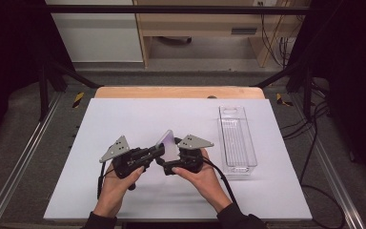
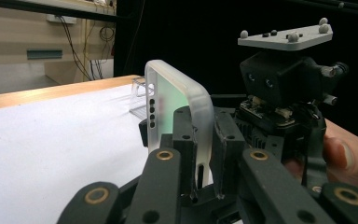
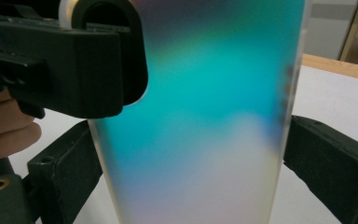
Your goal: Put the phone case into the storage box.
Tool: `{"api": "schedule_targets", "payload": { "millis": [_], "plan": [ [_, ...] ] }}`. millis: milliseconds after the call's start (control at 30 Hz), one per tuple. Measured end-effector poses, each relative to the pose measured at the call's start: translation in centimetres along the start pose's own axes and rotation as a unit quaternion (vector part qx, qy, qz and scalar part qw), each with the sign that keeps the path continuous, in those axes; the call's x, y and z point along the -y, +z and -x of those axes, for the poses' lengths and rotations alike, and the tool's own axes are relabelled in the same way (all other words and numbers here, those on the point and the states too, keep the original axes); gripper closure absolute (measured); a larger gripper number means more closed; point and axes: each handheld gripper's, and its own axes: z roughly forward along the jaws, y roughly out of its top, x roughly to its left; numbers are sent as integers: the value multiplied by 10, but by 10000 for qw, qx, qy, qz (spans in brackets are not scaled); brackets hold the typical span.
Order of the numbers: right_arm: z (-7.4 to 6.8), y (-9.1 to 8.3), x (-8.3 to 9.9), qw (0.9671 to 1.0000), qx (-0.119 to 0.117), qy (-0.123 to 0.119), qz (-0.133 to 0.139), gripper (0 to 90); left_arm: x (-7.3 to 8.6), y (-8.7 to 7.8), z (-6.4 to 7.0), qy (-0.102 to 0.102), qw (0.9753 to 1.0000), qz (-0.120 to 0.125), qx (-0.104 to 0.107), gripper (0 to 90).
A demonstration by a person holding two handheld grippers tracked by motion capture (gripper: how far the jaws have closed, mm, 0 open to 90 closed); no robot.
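Note:
A translucent phone case (image 1: 167,143) with an iridescent teal-to-lilac back is held upright above the white sheet between both grippers. My left gripper (image 1: 158,151) is shut on one rim of it; in the left gripper view its jaws (image 2: 204,140) pinch the frosted edge of the case (image 2: 168,93). My right gripper (image 1: 173,159) comes in from the other side. In the right gripper view the case (image 3: 205,93) stands between its jaws (image 3: 193,186), which press on both long edges. One finger (image 3: 74,60) of the left gripper clamps the case's upper corner there.
A clear plastic tray (image 1: 237,138) lies lengthwise at the right of the white sheet (image 1: 124,114) and shows behind the case as well (image 2: 139,99). The wooden table edge (image 1: 178,92) runs along the back. Cables hang at the right.

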Motion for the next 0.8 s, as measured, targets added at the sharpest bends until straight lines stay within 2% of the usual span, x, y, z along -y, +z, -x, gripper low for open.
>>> {"api": "schedule_targets", "payload": {
  "millis": [300, 567, 700, 767, 800],
  "plan": [
    [-1, 1, 0, 9999, -39, 93, 21, 142, 1, 0, -1, -18, 10000, -63, -25, 815],
    [-4, 2, 0, 9999, -18, 96, 21, 161, 1, -2, -3, -49, 10000, -43, -18, 814],
    [-5, 1, -1, 9998, -6, 182, -8, 168, 1, -3, -4, -63, 10000, 3, 16, 812],
    [-6, 1, -1, 9998, 29, 182, 5, 170, 0, -5, -5, -86, 9999, 70, -28, 792],
    [-6, 0, -1, 9998, 41, 196, 1, 170, -1, -7, -6, -125, 9998, 131, -84, 752]
  ]
}}
